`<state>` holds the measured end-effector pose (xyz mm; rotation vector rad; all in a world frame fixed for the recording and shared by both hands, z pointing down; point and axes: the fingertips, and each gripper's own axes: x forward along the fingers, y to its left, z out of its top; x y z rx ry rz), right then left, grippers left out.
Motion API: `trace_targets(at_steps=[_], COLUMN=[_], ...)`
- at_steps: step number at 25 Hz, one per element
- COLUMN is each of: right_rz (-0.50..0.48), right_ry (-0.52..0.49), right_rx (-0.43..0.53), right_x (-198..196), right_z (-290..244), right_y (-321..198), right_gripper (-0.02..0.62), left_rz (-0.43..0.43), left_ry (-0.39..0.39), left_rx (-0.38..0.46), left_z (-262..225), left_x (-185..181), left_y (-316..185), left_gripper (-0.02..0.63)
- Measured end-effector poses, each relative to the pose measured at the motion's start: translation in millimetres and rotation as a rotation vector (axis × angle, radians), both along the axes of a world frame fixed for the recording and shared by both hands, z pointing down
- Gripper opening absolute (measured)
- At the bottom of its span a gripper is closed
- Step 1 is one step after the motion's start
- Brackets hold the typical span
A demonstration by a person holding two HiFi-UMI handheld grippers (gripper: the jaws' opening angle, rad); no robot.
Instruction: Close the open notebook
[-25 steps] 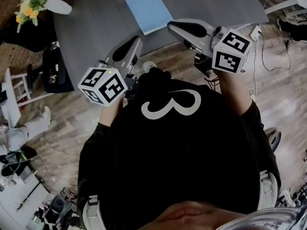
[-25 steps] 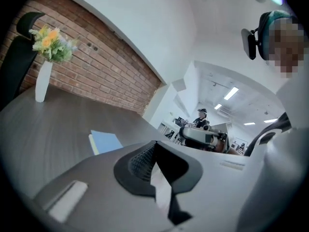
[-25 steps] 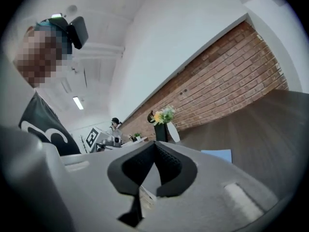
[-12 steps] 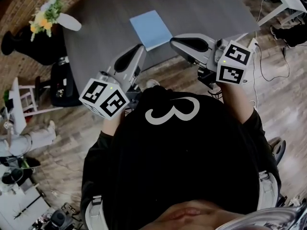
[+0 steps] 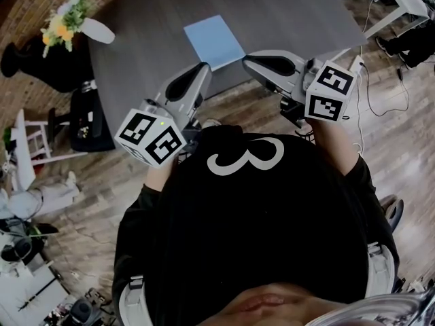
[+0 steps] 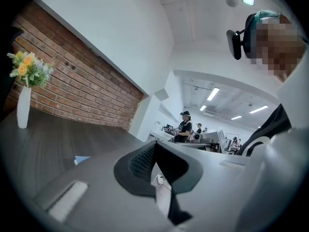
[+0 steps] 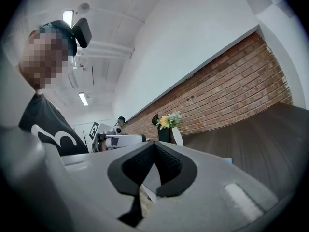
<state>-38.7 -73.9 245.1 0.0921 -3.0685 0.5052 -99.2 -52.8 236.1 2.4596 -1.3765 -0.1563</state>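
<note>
Check before touching: on the matte dark-grey worktop (image 5: 285,12), find the thin pale-blue notebook (image 5: 214,41) lying flat, one smooth rectangular face up, seemingly shut already. Hover left claw (image 5: 205,67) and right claw (image 5: 247,60) just beside the notebook's near edge, both pinched fully together on nothing, ribbed black pads (image 7: 166,164) meeting. Part them only if a cover lifts.

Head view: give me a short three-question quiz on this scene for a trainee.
1. True or false: the blue notebook lies shut on the table.
2. What does the right gripper hold in its fingers? A) a pen B) nothing C) the notebook
3. Fill in: the vase of flowers stands near the table's far ___ corner.
Key: 1 true; 2 B; 3 left.
</note>
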Motion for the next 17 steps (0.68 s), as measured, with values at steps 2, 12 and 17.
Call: trace_targets(at_steps=[2, 12, 17], right_rz=[0.0, 0.002, 0.005], right_ry=[0.006, 0.027, 0.026], right_rx=[-0.002, -0.051, -0.064], right_x=[1, -8, -15], right_z=[2, 23, 25], right_y=[-1, -13, -21], right_gripper=[0.0, 0.0, 0.0], left_rz=[-0.006, -0.034, -0.032], left_ry=[-0.005, 0.006, 0.007], left_rx=[0.002, -0.059, -0.077], left_z=[0, 27, 32], left_x=[-1, -14, -20], left_y=[-2, -10, -19], left_gripper=[0.012, 0.012, 0.012])
